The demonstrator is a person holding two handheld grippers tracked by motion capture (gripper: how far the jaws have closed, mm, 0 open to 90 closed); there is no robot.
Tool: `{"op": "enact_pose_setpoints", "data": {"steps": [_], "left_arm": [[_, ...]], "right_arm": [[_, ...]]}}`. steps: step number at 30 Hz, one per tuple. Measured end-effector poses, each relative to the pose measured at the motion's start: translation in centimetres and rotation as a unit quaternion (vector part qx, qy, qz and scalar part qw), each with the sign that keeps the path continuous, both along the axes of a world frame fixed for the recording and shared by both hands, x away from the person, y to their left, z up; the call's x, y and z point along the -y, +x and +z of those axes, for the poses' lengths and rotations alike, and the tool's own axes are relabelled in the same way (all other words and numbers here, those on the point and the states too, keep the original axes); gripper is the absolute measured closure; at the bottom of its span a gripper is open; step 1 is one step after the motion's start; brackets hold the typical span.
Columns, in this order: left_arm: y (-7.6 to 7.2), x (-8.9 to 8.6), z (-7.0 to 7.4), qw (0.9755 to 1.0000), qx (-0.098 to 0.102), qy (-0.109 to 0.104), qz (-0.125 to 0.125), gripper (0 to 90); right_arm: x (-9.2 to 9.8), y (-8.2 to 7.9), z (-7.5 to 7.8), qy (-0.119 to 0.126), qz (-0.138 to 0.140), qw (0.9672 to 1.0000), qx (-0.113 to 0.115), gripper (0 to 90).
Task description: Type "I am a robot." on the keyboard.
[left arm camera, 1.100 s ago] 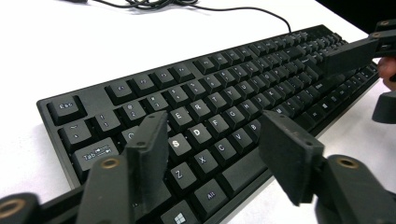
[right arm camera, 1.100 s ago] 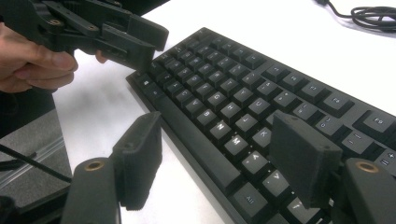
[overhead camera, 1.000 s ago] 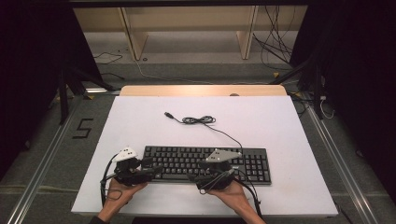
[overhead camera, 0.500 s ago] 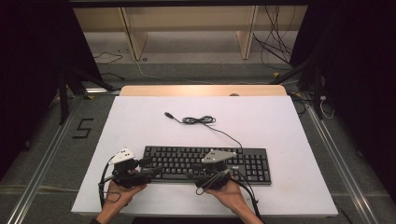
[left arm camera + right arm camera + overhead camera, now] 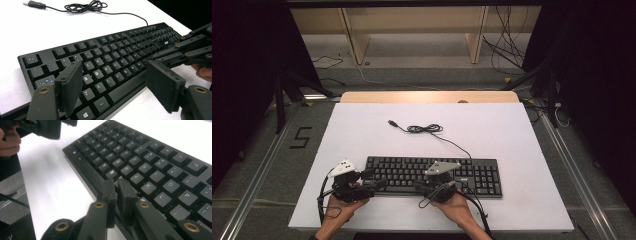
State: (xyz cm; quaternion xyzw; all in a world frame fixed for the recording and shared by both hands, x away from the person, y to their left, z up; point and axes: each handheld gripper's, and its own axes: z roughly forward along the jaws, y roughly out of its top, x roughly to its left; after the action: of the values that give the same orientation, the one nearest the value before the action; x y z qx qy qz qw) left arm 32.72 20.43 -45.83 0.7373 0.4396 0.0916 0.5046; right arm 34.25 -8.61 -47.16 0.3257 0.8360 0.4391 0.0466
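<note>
- So there's one keyboard (image 5: 434,174) here, plain black, full size with a number block on its right end, white letters on the keys, pretty standard office stuff.
- Its thin black cable (image 5: 427,129) runs off the back edge and sits in a loose bundle farther up the table, plug end lying free on the white top.
- The keyboard lies flat on the white table (image 5: 522,150), close to the person's edge, long side facing them.
- Left gripper (image 5: 373,179) sits at the keyboard's left end. In the left gripper view its two pads stand wide apart over the Tab and Alt corner with nothing pinched between them, and they have just been spreading a little more.
- Right gripper (image 5: 419,184) is at the front edge, around the middle. In the right gripper view its jaws have just snapped together, near enough closed, tips right by the space bar edge with nothing between them. I can't tell if they actually touch the keyboard.
- Count: one keyboard, one cable, two grippers, two hands.
</note>
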Motion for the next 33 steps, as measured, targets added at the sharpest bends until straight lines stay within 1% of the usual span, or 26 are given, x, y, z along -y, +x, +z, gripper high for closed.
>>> {"op": "enact_pose_setpoints", "data": {"steps": [4, 9, 11, 18, 33], "left_arm": [[-0.14, 0.01, 0.03, 1.0, 0.001, 0.001, -0.003, 29.3], [-0.31, 0.07, 0.0, 1.0, 0.001, -0.003, -0.005, 28.2], [-0.39, 0.02, 0.0, 1.0, 0.001, 0.0, -0.007, 27.9], [-0.59, -0.04, 0.02, 1.0, 0.004, -0.004, -0.006, 27.1], [-0.58, -0.1, -0.02, 1.0, 0.006, -0.006, -0.004, 26.2]], "right_arm": [[-0.18, 0.0, -0.34, -0.007, 0.0, 1.0, -0.004, 90.0], [-0.3, 0.05, -0.56, -0.011, 0.001, 0.9999, -0.007, 90.0], [-0.35, 0.06, -0.63, -0.012, 0.001, 0.9999, -0.007, 90.0], [-0.49, 0.14, -0.85, -0.016, 0.002, 0.9998, -0.007, 90.0], [-0.65, 0.15, -1.08, -0.021, 0.0, 0.9997, -0.011, 90.0]]}}
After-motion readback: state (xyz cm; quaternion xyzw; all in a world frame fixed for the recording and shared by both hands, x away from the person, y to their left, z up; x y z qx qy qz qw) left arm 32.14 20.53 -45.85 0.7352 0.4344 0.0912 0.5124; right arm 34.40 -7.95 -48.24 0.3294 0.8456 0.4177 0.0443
